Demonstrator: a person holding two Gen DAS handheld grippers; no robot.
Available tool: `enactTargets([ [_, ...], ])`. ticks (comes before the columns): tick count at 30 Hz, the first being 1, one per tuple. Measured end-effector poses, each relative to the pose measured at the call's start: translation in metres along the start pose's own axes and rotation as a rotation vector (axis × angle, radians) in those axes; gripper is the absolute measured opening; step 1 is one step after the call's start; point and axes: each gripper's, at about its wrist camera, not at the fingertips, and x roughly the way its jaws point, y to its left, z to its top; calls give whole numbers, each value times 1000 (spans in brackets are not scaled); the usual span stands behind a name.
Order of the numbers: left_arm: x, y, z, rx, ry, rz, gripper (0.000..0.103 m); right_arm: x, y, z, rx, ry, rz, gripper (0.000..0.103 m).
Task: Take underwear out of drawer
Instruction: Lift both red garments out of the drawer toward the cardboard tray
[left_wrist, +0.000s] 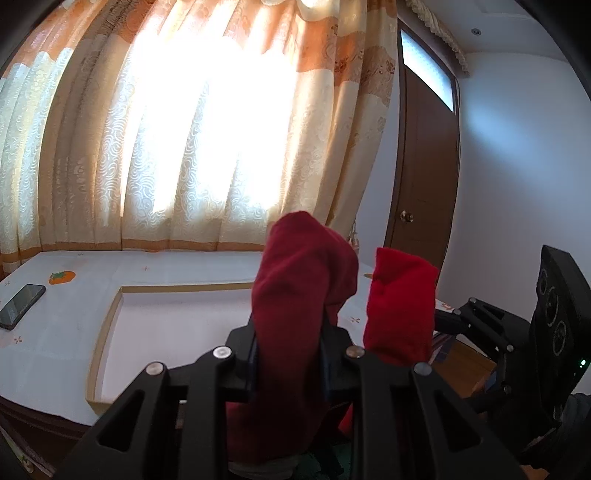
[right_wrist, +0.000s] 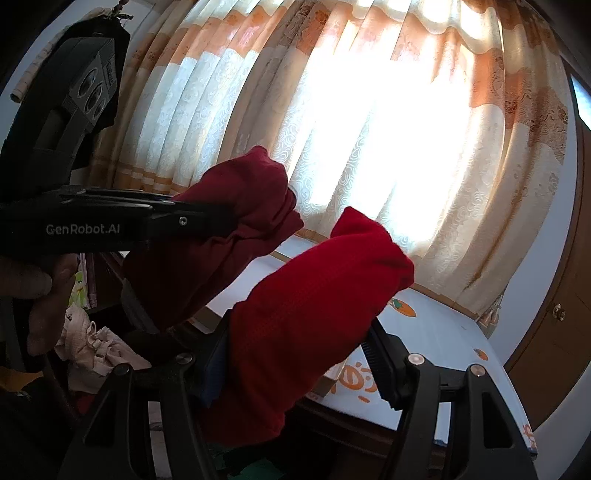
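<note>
A red piece of underwear (left_wrist: 295, 280) is stretched between my two grippers, held up in front of the curtain. In the left wrist view my left gripper (left_wrist: 290, 343) is shut on one bunched end. The other end (left_wrist: 399, 306) sits at the right, where my right gripper (left_wrist: 448, 319) comes in from the side. In the right wrist view my right gripper (right_wrist: 297, 354) is shut on the brighter red end (right_wrist: 314, 302). My left gripper (right_wrist: 207, 218) clamps the darker end (right_wrist: 240, 206) at the left. A hand (right_wrist: 33, 291) holds that tool. Below it the open drawer holds crumpled pale clothes (right_wrist: 92, 347).
A table (left_wrist: 55, 332) with a white, orange-printed cloth lies ahead, with a shallow wood-edged frame (left_wrist: 110, 314) and a black phone (left_wrist: 22, 306) on it. Sunlit curtains (left_wrist: 184, 129) hang behind. A brown door (left_wrist: 424, 184) stands to the right.
</note>
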Motion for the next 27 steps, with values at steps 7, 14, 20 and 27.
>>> enactTargets([
  [7,17,2,13,10,21,-2,23,14,-18,7,9,24,11,67],
  [14,43,10,22,2,80,-4,23,33,-32,18,-15,51,14,67],
  [20,67,22,32,-22,121,8,23,55,-46,29,-35,87,34,67],
  [27,92,33,43,-62,155,8,23,84,-64,33,-30,132,50,67],
])
